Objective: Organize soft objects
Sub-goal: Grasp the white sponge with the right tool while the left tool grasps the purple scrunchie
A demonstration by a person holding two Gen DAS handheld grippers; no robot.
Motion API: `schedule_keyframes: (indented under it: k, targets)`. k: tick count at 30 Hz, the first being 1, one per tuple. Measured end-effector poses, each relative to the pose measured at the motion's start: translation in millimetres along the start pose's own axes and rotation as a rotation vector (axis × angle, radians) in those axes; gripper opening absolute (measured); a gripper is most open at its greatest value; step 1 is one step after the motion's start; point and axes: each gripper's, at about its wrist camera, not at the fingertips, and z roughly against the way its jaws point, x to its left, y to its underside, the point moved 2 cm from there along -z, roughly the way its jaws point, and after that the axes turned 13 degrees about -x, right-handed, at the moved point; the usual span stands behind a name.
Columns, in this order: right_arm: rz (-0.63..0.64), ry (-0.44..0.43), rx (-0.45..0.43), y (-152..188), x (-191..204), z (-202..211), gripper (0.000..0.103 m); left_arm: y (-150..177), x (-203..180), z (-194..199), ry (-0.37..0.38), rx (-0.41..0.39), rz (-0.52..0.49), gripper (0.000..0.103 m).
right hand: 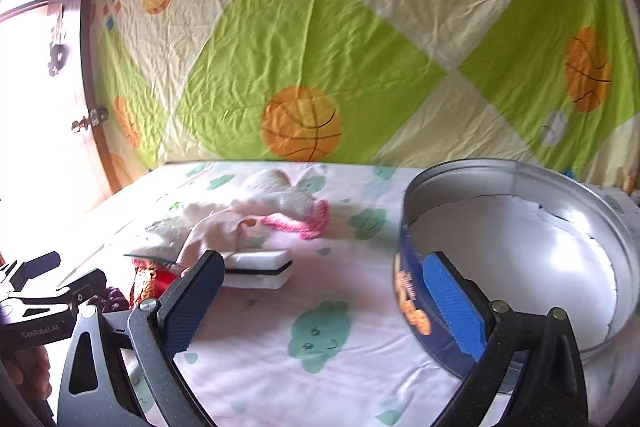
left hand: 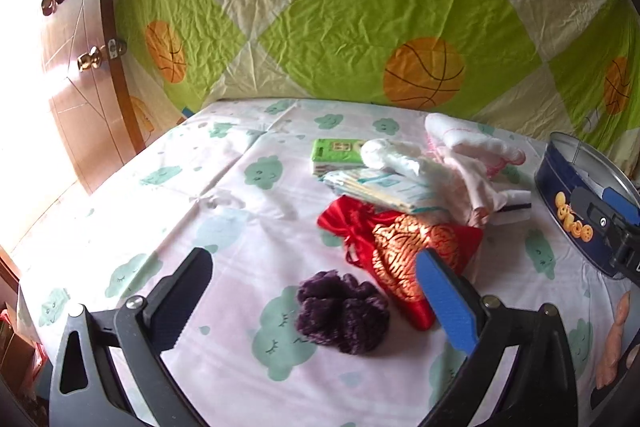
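Hovering over the cloud-print bedsheet point(left hand: 224, 211), the left gripper point(left hand: 316, 297) is standing wide open with nothing between its fingers, and a purple fuzzy scrunchie point(left hand: 343, 311) is lying on the sheet right in the gap, nearer the blue-padded finger at 3 o'clock than the dark one at 9 o'clock, touching neither as far as the view shows. Just past the scrunchie, toward 1 o'clock, a red and gold drawstring pouch point(left hand: 396, 247) is resting flat, its near corner partly hidden behind the blue pad. Beyond the pouch at 12 o'clock a flat wipes packet point(left hand: 384, 189) is leaning against a green tissue pack point(left hand: 334, 155), with a heap of white and pink cloths point(left hand: 460, 155) beside them toward 1 o'clock. The right gripper point(right hand: 324, 301) is likewise gaping wide and holding nothing, with bare sheet between its fingers. A round blue tin point(right hand: 520, 251) is sitting at its 2 o'clock, open-topped, its inside looking pale and unfilled; the blue pad is overlapping the tin's near wall in the view, though contact cannot be told. A white sponge with a dark stripe point(right hand: 260, 269) is lying at 11 o'clock just beyond the dark finger, and a basketball-print sheet point(right hand: 320, 47) is hanging behind the bed.
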Motion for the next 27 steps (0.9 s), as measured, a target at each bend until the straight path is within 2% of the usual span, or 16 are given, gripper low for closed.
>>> schedule_keyframes:
  k: [5,7,12,16,20,21,22,23,24,25,27]
  targets:
    - [0.061,-0.068,0.13,14.6,32.9,-29.5,0.098,14.0,9.4,-16.2,-0.012,0.1,-0.005,0.103]
    - [0.086,-0.079,0.151,17.0,42.4,-34.0,0.097,17.4,8.6,-21.8,0.0,0.13,0.001,0.103]
    - [0.157,-0.063,0.228,24.0,53.7,-47.1,0.096,17.3,3.1,-36.1,0.02,0.182,0.004,0.103]
    - [0.178,-0.04,0.311,31.3,52.3,-67.2,0.096,20.5,8.1,-52.8,0.029,0.246,0.076,0.103]
    - [0.137,-0.043,0.319,25.4,53.9,-87.8,0.096,23.0,11.4,-57.5,0.04,0.273,0.114,0.103]
    - [0.13,-0.041,0.318,24.2,55.2,-91.9,0.091,22.6,11.5,-57.6,0.042,0.272,0.115,0.103]
    - [0.13,-0.038,0.329,24.5,56.7,-95.3,0.081,22.4,11.9,-57.5,0.045,0.271,0.118,0.103]
    - [0.132,-0.036,0.342,25.5,57.7,-97.7,0.058,22.3,12.7,-56.7,0.048,0.269,0.122,0.102]
    - [0.131,-0.041,0.356,26.7,57.5,-98.9,0.054,22.5,14.0,-54.8,0.051,0.265,0.125,0.099]
    - [0.12,-0.057,0.377,28.9,56.6,-99.9,0.054,22.0,14.5,-53.2,0.06,0.258,0.129,0.096]
    - [0.089,-0.067,0.388,31.0,51.2,-95.3,0.054,20.9,12.7,-50.2,0.093,0.248,0.123,0.08]
